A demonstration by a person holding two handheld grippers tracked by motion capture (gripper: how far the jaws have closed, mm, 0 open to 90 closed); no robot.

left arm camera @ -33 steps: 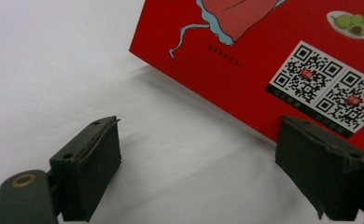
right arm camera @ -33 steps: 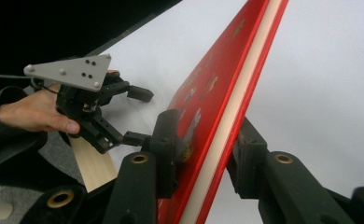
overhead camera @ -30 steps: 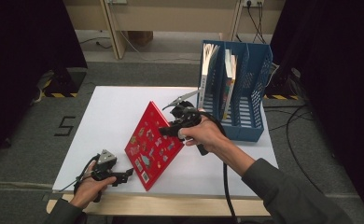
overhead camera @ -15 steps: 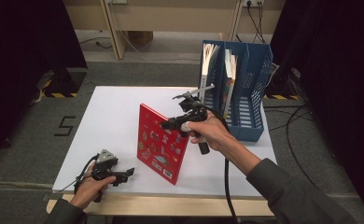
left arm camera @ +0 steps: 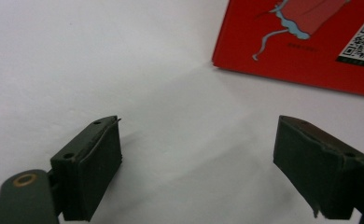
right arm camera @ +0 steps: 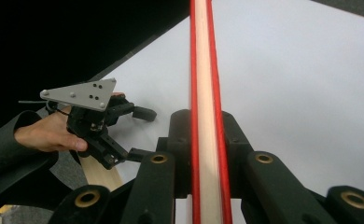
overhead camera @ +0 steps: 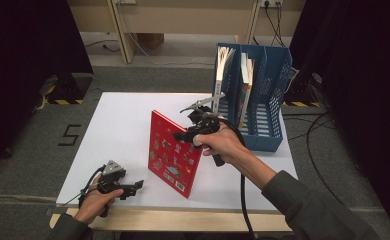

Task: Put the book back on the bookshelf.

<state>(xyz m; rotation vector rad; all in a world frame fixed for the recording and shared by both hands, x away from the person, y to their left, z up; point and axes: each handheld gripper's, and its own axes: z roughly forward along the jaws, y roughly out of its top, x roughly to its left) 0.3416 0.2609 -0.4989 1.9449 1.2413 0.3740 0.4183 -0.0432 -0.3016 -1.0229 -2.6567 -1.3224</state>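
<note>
At mid-tabletop (overhead camera: 123, 125) my right tool (overhead camera: 185, 135) has just closed on the red book's (overhead camera: 173, 155) top edge, standing it on its lower edge, probably for filing in the blue rack (overhead camera: 263, 100). Left tool (overhead camera: 133, 186) rests wide, empty, nearby.

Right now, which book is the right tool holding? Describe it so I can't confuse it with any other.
Start at the white table and find the blue file rack at its right edge. Just left of it, the right tool clamps the top edge of a thin red book standing upright on the table. Unlike the books inside the rack, it stands outside.
</note>
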